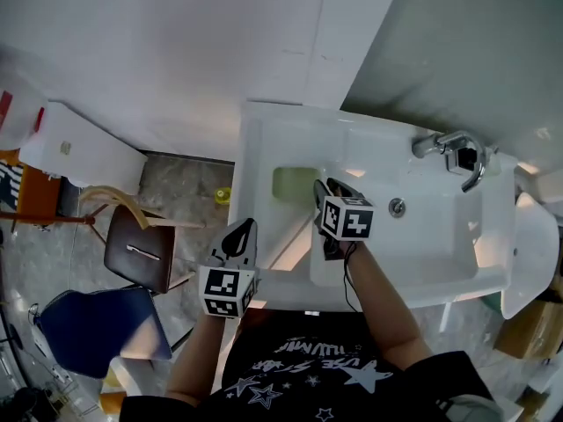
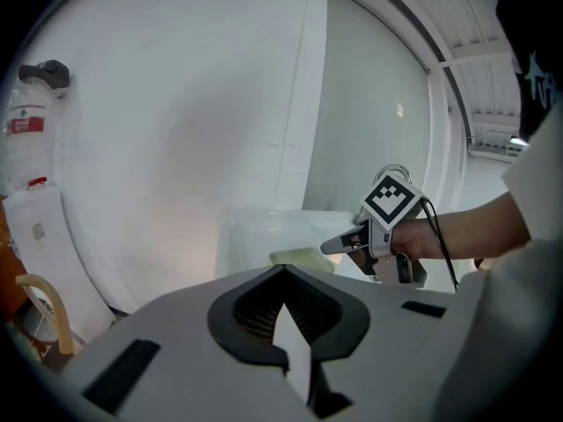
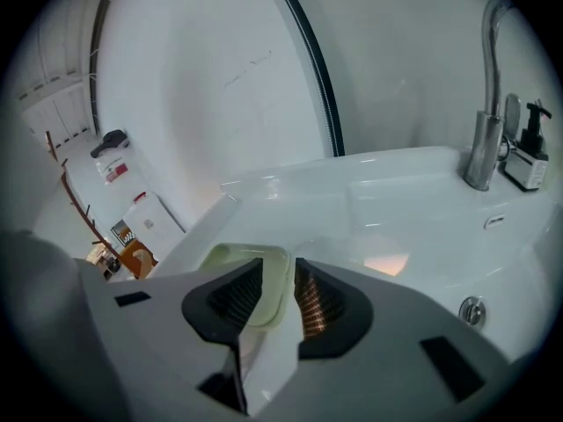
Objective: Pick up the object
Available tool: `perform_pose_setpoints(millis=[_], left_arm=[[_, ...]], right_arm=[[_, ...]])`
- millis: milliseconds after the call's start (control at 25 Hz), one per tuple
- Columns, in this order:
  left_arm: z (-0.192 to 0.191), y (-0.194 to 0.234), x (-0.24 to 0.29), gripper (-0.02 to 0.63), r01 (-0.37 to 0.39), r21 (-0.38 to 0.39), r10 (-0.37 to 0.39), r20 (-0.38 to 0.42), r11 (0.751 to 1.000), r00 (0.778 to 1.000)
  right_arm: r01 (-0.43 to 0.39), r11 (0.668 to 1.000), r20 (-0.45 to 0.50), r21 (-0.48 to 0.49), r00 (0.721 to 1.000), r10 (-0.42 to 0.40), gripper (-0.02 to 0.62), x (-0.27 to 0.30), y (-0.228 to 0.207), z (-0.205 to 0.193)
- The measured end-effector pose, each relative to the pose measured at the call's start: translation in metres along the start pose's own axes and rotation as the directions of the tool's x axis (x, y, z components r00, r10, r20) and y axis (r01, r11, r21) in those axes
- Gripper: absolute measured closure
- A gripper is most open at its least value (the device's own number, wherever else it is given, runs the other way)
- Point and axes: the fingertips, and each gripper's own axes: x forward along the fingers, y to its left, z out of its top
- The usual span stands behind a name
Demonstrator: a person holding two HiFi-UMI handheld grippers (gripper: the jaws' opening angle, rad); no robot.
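Lying flat on the left ledge of the white sink (image 1: 264, 130), well apart from the faucet (image 1: 449, 143), the pale green dish (image 1: 295, 183) is showing itself as a shallow, rounded-corner tray with a thin raised rim. The right gripper (image 1: 327, 185) is reaching down to its right-hand edge with the jaws standing about half apart. In the right gripper view that rim is sitting in the gap between the ribbed pads, and neither pad is visibly pressing on it yet. The left gripper (image 1: 239, 234) is hanging back at the near left corner of the sink, jaws together on nothing. The dish is looking light and stiff, most likely moulded plastic (whether it is wet, the views are not telling), so weight is not the worry; slip is. The glossy wall is giving the pads little to bite. The sensible hold is going across the rim, one pad inside the tray and one outside, set deep enough for the ribbing to be catching the wall, not just its lip. Held by one edge, the tray is likely to be drooping on the far side, so a firm squeeze is looking wise.
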Motion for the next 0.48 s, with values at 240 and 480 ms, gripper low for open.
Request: perform_pose_setpoints(millis=[240, 480], left_arm=[[-0.006, 0.011, 0.013, 0.591, 0.026, -0.012, -0.026, -0.025, 1.000, 0.999], [-0.010, 0.016, 0.018, 0.591, 0.040, -0.016, -0.041, -0.042, 0.999, 0.998]], right_arm=[[0.054, 0.998, -0.044, 0.010, 0.998, -0.054, 0.491, 0.025, -0.005, -0.001], [0.098, 0.995, -0.069, 0.026, 0.993, -0.096, 0.515, 0.035, -0.010, -0.001]])
